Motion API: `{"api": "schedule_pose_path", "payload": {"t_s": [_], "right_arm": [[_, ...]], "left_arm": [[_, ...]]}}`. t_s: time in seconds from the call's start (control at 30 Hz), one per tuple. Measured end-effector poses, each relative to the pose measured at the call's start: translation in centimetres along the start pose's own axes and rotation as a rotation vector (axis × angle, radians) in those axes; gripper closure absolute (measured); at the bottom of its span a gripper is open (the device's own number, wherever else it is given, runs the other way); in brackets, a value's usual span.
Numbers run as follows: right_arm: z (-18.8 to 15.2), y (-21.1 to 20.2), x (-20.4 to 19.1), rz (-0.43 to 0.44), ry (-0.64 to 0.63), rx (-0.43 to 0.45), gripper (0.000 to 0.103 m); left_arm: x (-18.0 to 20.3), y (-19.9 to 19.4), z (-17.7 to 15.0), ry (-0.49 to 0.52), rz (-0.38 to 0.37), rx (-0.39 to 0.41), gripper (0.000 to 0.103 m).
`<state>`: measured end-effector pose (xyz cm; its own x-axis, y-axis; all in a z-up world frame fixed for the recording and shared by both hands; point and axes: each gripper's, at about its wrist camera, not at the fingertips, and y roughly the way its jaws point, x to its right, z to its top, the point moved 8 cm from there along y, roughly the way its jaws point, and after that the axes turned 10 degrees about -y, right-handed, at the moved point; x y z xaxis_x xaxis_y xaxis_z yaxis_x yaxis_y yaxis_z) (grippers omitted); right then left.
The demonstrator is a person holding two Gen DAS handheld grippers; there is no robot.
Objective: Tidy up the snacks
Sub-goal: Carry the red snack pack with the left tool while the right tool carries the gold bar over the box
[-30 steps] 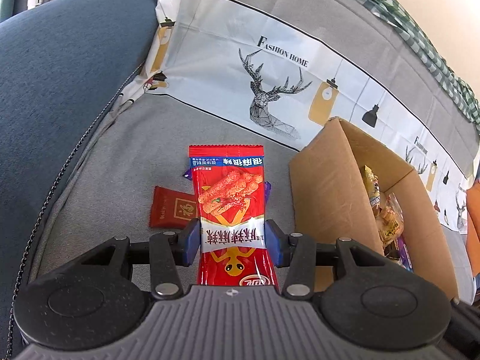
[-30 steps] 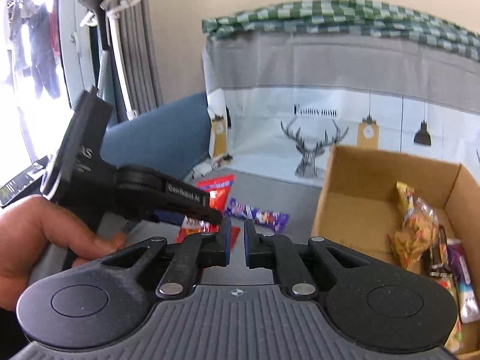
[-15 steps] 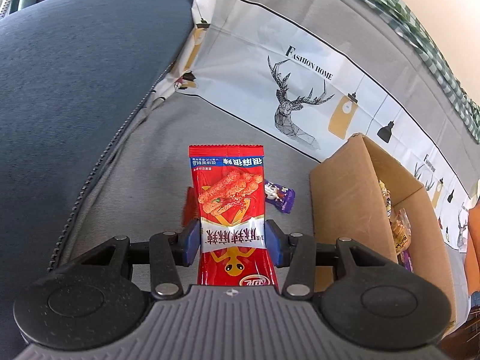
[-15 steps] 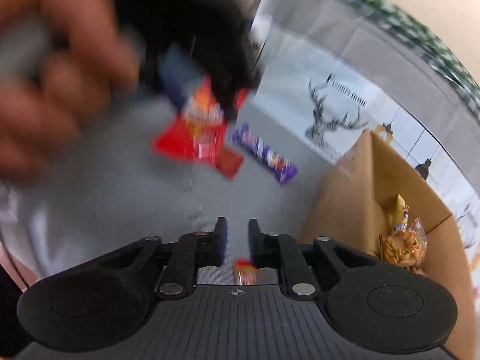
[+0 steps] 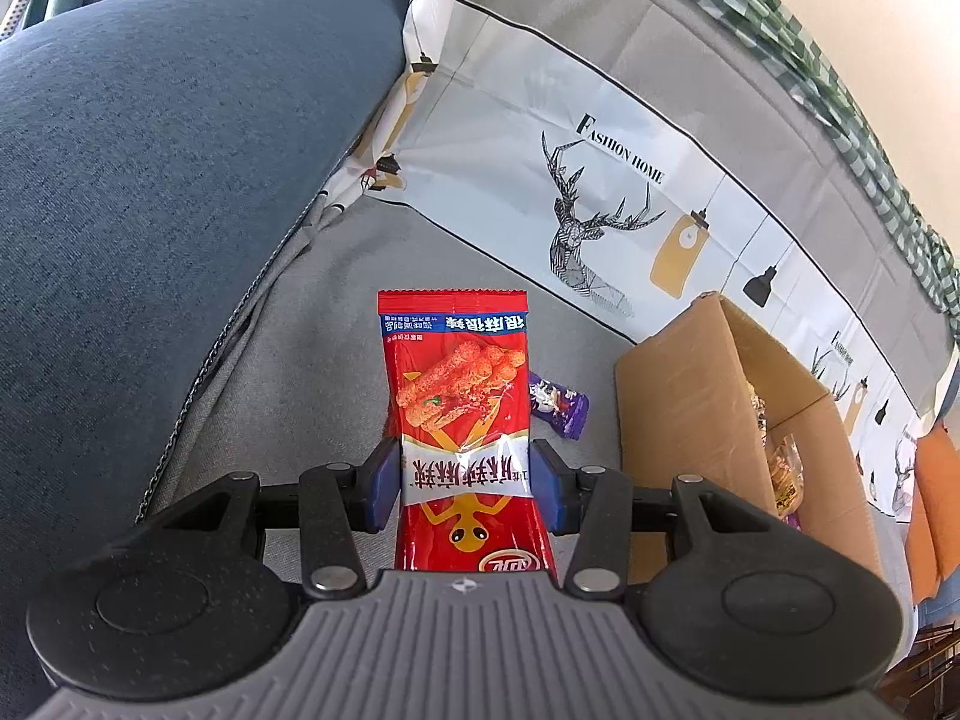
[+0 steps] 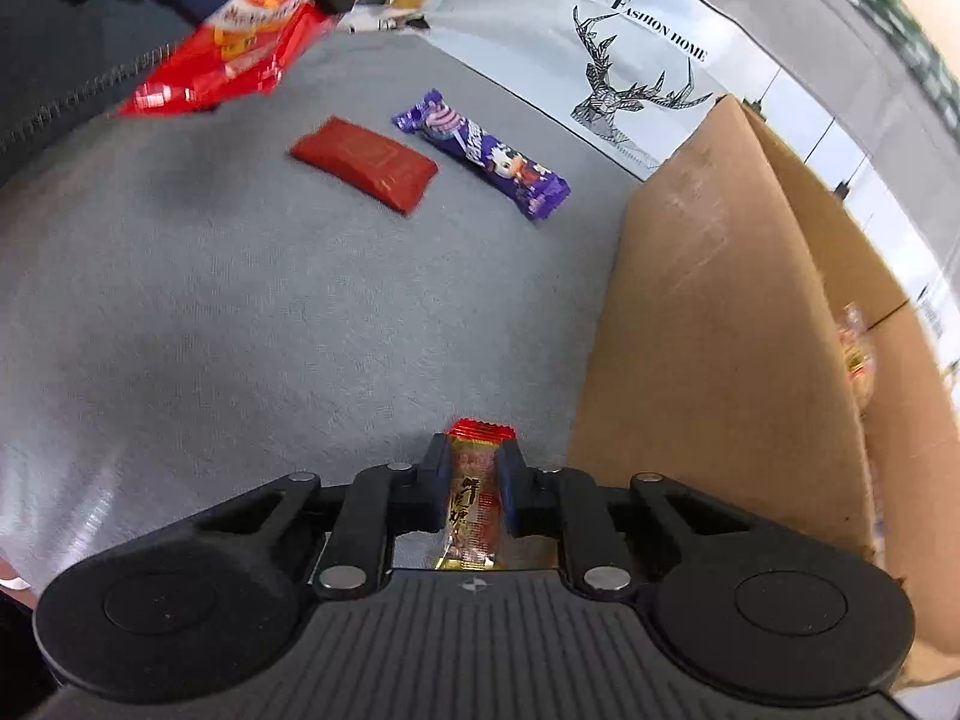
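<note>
Jaws: left gripper clamps a red chip packet; right gripper a small red-gold candy. Brown cardboard box part-filled — flat red sachet and purple bar left on sofa.

My grip: my right gripper is clamped on a small red-and-gold candy.
Ahead: a flat red packet and a purple bar lie side by side on the grey cushion.
Right: cardboard box, open.
Top left: the left gripper holds a red snack bag, blurred.
</note>
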<state>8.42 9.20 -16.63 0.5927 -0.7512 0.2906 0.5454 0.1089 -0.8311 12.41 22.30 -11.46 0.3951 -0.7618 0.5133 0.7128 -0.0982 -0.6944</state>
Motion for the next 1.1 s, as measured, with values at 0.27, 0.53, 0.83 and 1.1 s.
{"api": "schedule_pose_path", "payload": {"t_s": [0.27,0.53,0.83,1.1], "right_arm": [[2.2,-2.3,-2.6,0.222,0.076,0.146,0.087],[1.4,-0.9,-1.7,0.242,0.175,0.054,0.061],[1.3,-0.9,-1.7,0.271,0.201,0.072,0.086],[3.2,-5.7,1.2,0.273,0.245,0.272,0.087]], "left_arm": [[-0.2,0.0,-0.2,0.0,-0.001,-0.01,0.053],[0.2,0.4,-0.1,0.008,0.001,-0.02,0.053],[0.1,0.7,-0.2,0.013,0.005,-0.024,0.053],[0.6,1.0,-0.6,0.021,0.011,-0.03,0.053]]}}
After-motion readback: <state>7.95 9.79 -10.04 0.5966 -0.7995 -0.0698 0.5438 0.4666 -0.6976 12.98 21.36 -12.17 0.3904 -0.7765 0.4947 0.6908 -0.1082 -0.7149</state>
